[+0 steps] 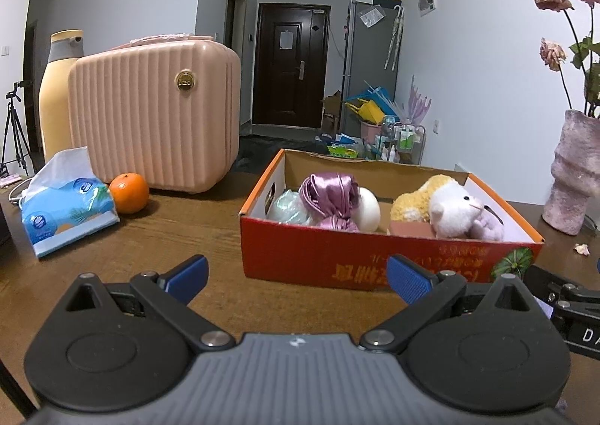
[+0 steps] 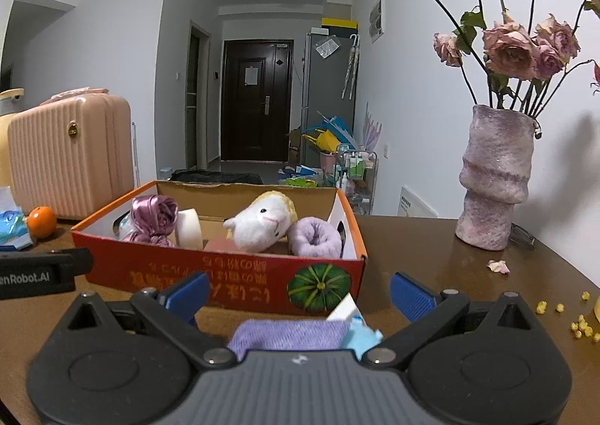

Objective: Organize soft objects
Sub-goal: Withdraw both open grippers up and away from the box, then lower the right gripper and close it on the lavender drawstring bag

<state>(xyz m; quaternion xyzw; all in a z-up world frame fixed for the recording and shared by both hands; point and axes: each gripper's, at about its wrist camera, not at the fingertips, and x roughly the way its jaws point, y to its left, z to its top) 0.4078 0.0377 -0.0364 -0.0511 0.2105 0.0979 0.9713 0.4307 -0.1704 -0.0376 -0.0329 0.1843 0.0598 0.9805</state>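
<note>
An open red cardboard box [image 1: 311, 252] [image 2: 210, 267] stands on the brown table. In it lie a pink satin cloth bundle [image 1: 332, 196] [image 2: 153, 219], a white round soft ball [image 1: 369, 213] [image 2: 189, 228], a white and yellow plush animal [image 1: 450, 209] [image 2: 262, 222] and a rolled lilac sock [image 2: 315, 237]. My left gripper [image 1: 296, 279] is open and empty in front of the box. My right gripper [image 2: 298, 292] is open. A folded lilac cloth [image 2: 288, 335] with a light blue item [image 2: 360, 335] lies on the table between its fingers, near the palm, ungripped.
A pink ribbed case [image 1: 157, 114], an orange [image 1: 129, 192] and a blue tissue pack [image 1: 67, 211] sit to the left. A pink vase [image 2: 495, 177] with dried roses stands at the right. Petals and yellow crumbs [image 2: 577, 323] lie near it.
</note>
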